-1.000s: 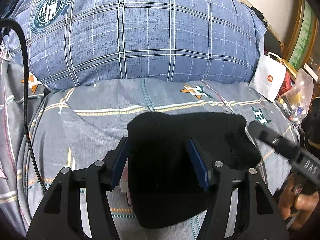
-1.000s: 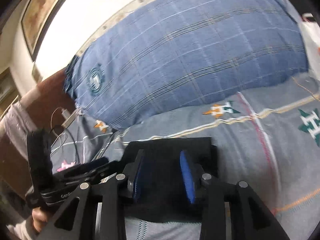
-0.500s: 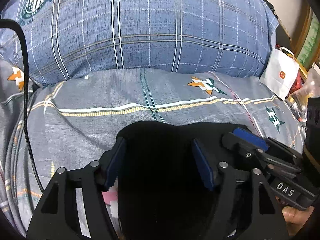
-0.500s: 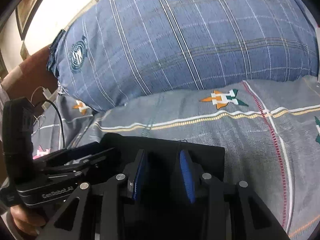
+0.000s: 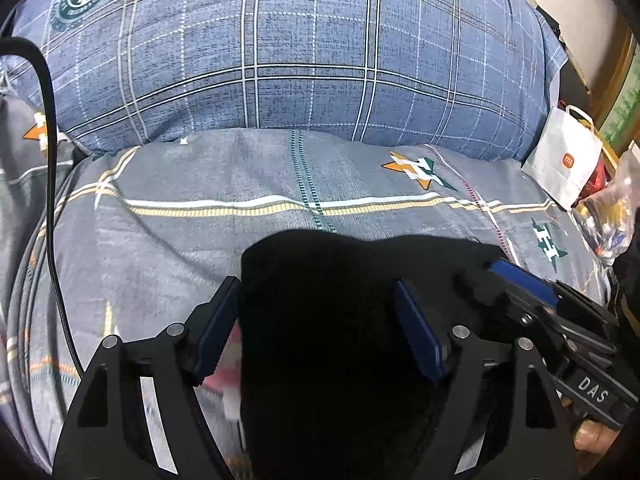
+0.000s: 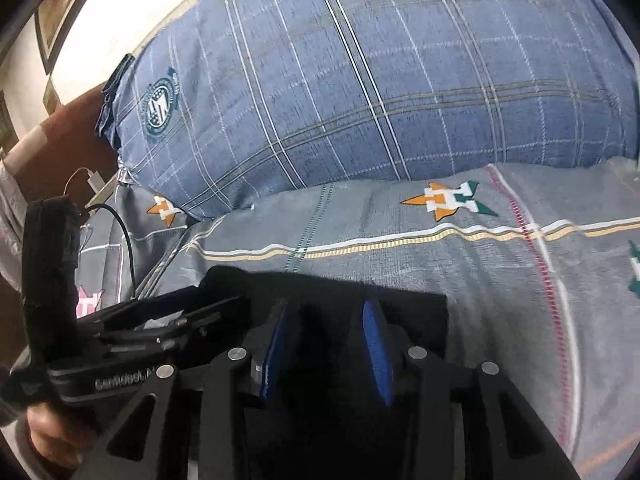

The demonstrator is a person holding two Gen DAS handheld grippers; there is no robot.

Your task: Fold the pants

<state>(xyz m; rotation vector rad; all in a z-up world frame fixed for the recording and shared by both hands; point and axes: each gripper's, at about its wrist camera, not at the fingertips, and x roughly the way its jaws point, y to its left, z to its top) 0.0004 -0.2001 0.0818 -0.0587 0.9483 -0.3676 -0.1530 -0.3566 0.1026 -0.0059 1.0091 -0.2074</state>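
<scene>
The black pants [image 5: 340, 320] lie folded into a compact dark bundle on the grey patterned bedsheet [image 5: 200, 184]. My left gripper [image 5: 316, 300] is open, its blue-padded fingers straddling the bundle's left part. My right gripper [image 6: 326, 312] is open too, fingers over the bundle [image 6: 408, 320] near its right part. Each gripper shows in the other's view: the right one [image 5: 532, 296] at the bundle's right edge, the left one [image 6: 160, 316] at its left edge. Neither visibly pinches cloth.
A big blue plaid pillow [image 5: 280, 48] fills the back. A black cable [image 5: 48, 160] runs down the left side. A white paper bag [image 5: 564, 164] and plastic-wrapped items [image 5: 616, 208] stand at the right edge of the bed.
Both grippers have pushed forward and lower with the black bundle toward the pillow. The right gripper has come in close at the bundle's right edge. Jaw openings look unchanged.
</scene>
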